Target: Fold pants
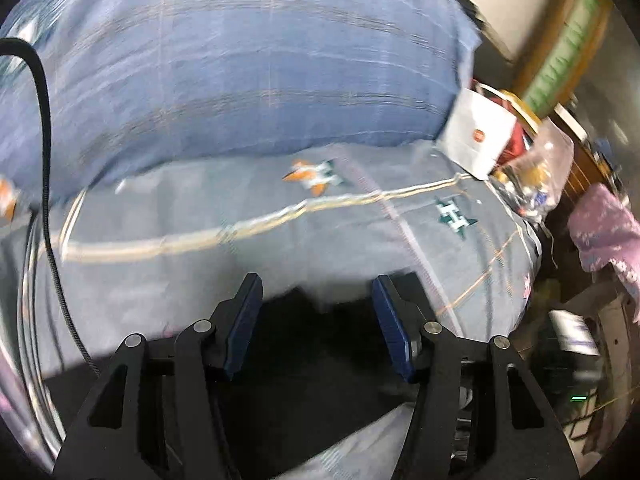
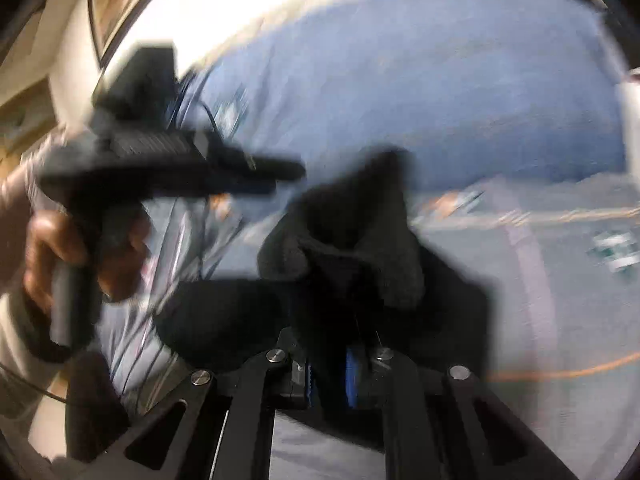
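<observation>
The right hand-held gripper (image 2: 330,376) is pinched narrowly on the black pants (image 2: 352,248), whose bunched cloth rises blurred above its blue pads. The left hand-held gripper (image 1: 318,320) stands spread about halfway, pads clear of the dark cloth (image 1: 320,360) lying between and below them. Both hover over a bed (image 1: 200,264) with a grey patterned sheet; a blue blanket (image 1: 240,72) lies far, while clutter and a white bag (image 1: 478,136) crowd the right edge.
</observation>
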Demonstrator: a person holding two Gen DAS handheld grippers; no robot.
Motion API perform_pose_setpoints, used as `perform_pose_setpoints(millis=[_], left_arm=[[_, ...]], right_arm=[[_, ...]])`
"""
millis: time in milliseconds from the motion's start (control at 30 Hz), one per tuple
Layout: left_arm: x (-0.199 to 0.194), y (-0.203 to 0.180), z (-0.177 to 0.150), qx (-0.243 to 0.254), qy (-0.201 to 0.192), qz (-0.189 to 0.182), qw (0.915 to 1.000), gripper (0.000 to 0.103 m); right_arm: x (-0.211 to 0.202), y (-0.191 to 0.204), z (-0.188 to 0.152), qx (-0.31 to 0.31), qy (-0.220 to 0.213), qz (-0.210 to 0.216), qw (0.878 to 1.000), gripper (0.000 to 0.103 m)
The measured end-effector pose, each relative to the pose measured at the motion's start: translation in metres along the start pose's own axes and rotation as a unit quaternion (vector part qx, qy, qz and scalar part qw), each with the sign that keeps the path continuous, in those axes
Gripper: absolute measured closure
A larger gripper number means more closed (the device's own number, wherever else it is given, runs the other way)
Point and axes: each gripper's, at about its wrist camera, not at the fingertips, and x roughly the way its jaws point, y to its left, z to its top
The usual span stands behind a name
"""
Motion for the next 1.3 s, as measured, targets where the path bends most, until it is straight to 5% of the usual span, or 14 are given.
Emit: perform_pose_setpoints(millis=[67,233,333,500,700,833,1033,1300], left_arm=[[-0.002,0.018,-0.021,-0.023,0.009,0.010,0.9996,0.046],[-0.002,0.037,-0.057,-0.069,0.017,-0.003,0.9975,0.046],[0.006,0.032,-0.066,-0.083,0.023,-0.025,0.9960,0.046],[0.013,0.002,-0.074,-0.074,-0.006,-0.035,0.9966,0.046],[0.047,-0.009,-0.083,-0.067,0.024,0.086,0.9938,0.046],[0.042,0.001,-0.095,-0.087,0.019,0.077,0.9930,0.046],[0.018,0.007,-0.107,-0.103,0.010,0.066,0.9925,0.046],[-0.036,0.031,-0.130,-0.109,-0.025,0.131,0.9850,0.046]], right_arm=[[0.027,0.005,-0.007,0.003,0.054,0.011,0.998,0.065],[-0.015,0.014,-0.002,-0.002,0.017,0.056,0.998,0.063],[-0.045,-0.009,0.003,0.025,-0.021,0.012,0.999,0.060],[-0.041,-0.050,0.008,0.086,-0.021,-0.036,0.995,0.067],[0.005,-0.059,0.010,0.071,0.023,-0.087,0.993,0.068],[0.000,-0.046,0.015,0.044,0.023,-0.100,0.994,0.069],[-0.012,-0.019,0.019,0.022,-0.001,-0.040,0.999,0.069],[0.051,0.027,0.006,-0.043,0.052,-0.074,0.995,0.068]])
